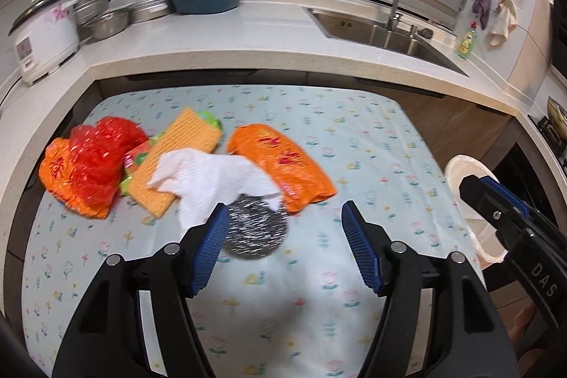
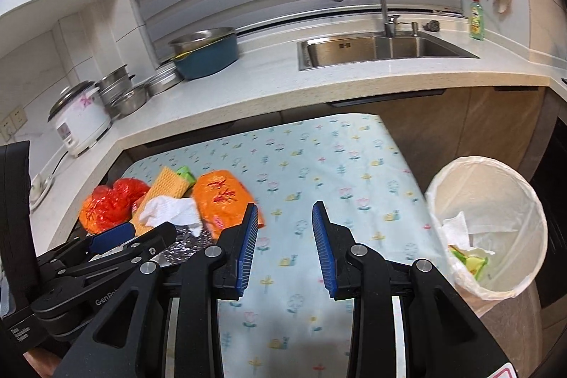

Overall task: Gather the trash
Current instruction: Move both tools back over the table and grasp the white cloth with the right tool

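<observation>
both grippers hung unclenched and empty over the table (image 1: 354,137) — left gripper (image 1: 285,215) near the scourer (image 1: 257,232), right gripper (image 2: 285,218) mid-table — trash heaped at the left edge, bin (image 2: 496,201) off the right.

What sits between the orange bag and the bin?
Nothing but bare flowered tablecloth lies between the orange bag and the bin; the right wrist view shows it best.

Left claw (image 1: 285,218) angled downward, jaws parted, empty; right claw (image 2: 285,220) likewise, jaws narrower, empty.
</observation>
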A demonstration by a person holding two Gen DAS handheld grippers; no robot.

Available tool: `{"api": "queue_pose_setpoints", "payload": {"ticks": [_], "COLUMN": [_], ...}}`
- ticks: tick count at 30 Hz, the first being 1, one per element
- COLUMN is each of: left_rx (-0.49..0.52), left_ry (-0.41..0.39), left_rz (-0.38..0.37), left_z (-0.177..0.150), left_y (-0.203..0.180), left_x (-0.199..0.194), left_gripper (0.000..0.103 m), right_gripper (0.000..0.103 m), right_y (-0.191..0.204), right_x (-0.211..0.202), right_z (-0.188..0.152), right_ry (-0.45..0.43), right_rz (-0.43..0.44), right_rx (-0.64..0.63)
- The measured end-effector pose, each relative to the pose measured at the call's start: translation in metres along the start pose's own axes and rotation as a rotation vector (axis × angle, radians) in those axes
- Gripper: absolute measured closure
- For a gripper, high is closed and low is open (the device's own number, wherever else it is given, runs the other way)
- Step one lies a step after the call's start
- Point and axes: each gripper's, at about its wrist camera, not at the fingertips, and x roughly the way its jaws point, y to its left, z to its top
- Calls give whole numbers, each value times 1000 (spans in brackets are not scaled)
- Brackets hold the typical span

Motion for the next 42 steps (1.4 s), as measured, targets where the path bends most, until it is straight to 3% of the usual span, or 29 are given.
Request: {"api": "queue_pose_setpoints", "payload": {"ticks": [10,18,32,36,39,41,42], "left_rx": [-77,-118,-156,-156,-153,-150,-150], "left_ry": [20,23,43,47,51,51,51], "left_rz": [63,97,99,94,88,84,80], "left_z": [-13,-13,-14,-15,-16,-17,-17], "left_y": [69,106,135,134,130,127,126], "left_x": [2,6,22,25,26,25,25], "left_gripper": [32,27,26,27,27,27,27], "right_gripper": [72,57,55,65,82,99,101], "right_y": [60,103,118,117,119,119,118], "right_x": [40,81,152,153,147,141,135], "right_z": [-7,-6,-14,-17,-17,-17,-16], "right_ry": [69,118,228,236,236,235,227], "right_rz": [84,123,122,127,137,141,146], "right_rx": [-68,-125,-142,-142,-160,-163,-157]}}
